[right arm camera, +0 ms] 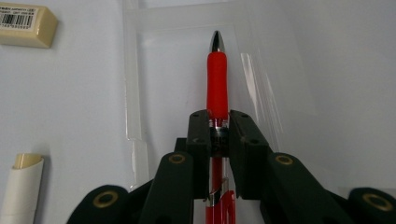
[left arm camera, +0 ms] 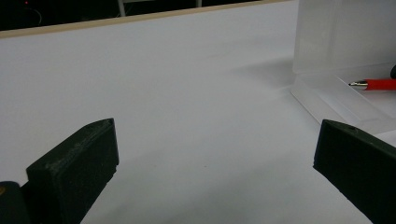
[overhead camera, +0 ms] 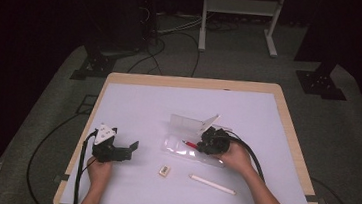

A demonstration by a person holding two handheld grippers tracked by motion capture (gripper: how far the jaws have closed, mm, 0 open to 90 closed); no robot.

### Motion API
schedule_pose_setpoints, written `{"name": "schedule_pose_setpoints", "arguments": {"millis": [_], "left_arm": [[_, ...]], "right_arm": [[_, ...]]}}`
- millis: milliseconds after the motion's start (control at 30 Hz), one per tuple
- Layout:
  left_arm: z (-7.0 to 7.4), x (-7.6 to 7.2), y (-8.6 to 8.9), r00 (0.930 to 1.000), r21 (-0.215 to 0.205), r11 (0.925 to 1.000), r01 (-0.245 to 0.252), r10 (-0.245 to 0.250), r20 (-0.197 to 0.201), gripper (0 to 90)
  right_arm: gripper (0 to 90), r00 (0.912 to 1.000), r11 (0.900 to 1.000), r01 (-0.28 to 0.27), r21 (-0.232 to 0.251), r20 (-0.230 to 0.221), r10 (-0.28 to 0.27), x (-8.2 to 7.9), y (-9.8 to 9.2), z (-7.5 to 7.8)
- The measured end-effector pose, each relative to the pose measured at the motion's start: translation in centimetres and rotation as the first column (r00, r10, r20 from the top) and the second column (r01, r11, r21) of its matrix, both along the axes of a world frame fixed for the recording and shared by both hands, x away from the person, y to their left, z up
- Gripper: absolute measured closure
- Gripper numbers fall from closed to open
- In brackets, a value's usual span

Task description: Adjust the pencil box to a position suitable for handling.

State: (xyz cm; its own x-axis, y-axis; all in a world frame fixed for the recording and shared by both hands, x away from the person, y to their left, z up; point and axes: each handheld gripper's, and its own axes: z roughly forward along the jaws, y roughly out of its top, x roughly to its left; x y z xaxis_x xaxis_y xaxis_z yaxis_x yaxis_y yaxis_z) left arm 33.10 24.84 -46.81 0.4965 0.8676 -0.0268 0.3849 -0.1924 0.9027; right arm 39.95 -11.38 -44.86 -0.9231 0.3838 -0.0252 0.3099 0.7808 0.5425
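A red pen (right arm camera: 217, 79) with a silver tip is clamped between the jaws of my right gripper (right arm camera: 218, 123), which is shut on it. The pen lies over the tray of a clear plastic case (overhead camera: 184, 147), whose lid (overhead camera: 187, 122) stands up behind it. In the high view my right gripper (overhead camera: 204, 145) sits at the case's right end, the red pen (overhead camera: 190, 144) pointing left. My left gripper (overhead camera: 132, 148) rests on the mat to the left, open and holding nothing. In the left gripper view its jaws frame bare mat, with the clear case (left arm camera: 336, 88) and red pen (left arm camera: 373, 84) at right.
A cream eraser (overhead camera: 164, 170) and a white pencil-like stick (overhead camera: 212, 184) lie on the white mat (overhead camera: 143, 103) near the front edge. The same eraser (right arm camera: 25, 25) and white stick (right arm camera: 21, 186) show at left in the right gripper view. Cables trail off the table.
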Motion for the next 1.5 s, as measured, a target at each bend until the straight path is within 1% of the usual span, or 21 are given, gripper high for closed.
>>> {"name": "schedule_pose_setpoints", "arguments": {"millis": [67,100,167,233,333,467,667,800,933,1067,1267,1500], "left_arm": [[0.0,0.0,0.0,1.0000,-0.001,1.0000,0.000,0.000,-0.001,0.0],[0.0,0.0,0.0,1.0000,0.000,1.0000,0.000,0.000,0.000,0.0],[0.0,0.0,0.0,1.0000,-0.001,1.0000,-0.001,0.001,-0.001,0.0],[0.0,0.0,0.0,1.0000,-0.001,1.0000,0.000,0.000,-0.001,0.0],[0.0,0.0,0.0,1.0000,-0.001,1.0000,-0.001,0.001,-0.001,0.0],[0.0,0.0,0.0,1.0000,-0.001,1.0000,-0.001,0.001,-0.001,0.0],[0.0,0.0,0.0,1.0000,0.003,1.0000,-0.001,0.001,-0.001,0.0],[0.0,0.0,-0.1,1.0000,0.003,1.0000,-0.002,0.002,-0.002,0.0],[0.0,0.0,-0.1,1.0000,0.005,1.0000,-0.002,0.002,-0.002,0.0],[0.0,0.0,-0.1,1.0000,0.005,1.0000,-0.002,0.002,-0.003,0.0],[0.0,0.0,-0.1,1.0000,0.006,1.0000,-0.001,0.001,-0.002,0.0],[0.0,0.0,-0.1,1.0000,0.007,1.0000,-0.003,0.003,-0.002,0.0]], "right_arm": [[77.3,1.0000,1.000,-0.001,0.008,0.001,0.001,0.0,-0.1,-0.1],[74.9,1.0000,1.000,0.001,0.012,0.000,-0.001,0.0,-0.1,-0.1],[72.9,1.0000,1.000,0.001,0.014,-0.008,-0.001,-0.1,-0.1,-0.2],[71.3,1.0000,1.000,0.000,0.016,0.002,0.000,-0.2,-0.2,-0.1],[68.6,0.9999,0.999,0.009,0.035,0.008,-0.009,-0.4,-0.4,0.3],[65.7,0.9993,0.998,0.012,0.064,0.036,-0.014,-1.0,-0.9,1.2],[59.9,0.9979,0.997,0.014,0.082,0.061,-0.020,-2.2,-1.8,2.1],[57.1,0.9975,0.995,0.016,0.096,0.067,-0.022,-3.0,-2.5,2.5],[50.9,0.9971,0.994,0.024,0.107,0.070,-0.031,-3.7,-3.0,2.9],[47.4,0.9969,0.993,0.032,0.112,0.068,-0.040,-4.3,-3.3,3.2],[45.9,0.9961,0.991,0.037,0.127,0.075,-0.047,-5.1,-3.9,3.5],[45.1,0.9970,0.992,0.032,0.118,0.066,-0.040,-6.1,-4.2,3.4]]}}
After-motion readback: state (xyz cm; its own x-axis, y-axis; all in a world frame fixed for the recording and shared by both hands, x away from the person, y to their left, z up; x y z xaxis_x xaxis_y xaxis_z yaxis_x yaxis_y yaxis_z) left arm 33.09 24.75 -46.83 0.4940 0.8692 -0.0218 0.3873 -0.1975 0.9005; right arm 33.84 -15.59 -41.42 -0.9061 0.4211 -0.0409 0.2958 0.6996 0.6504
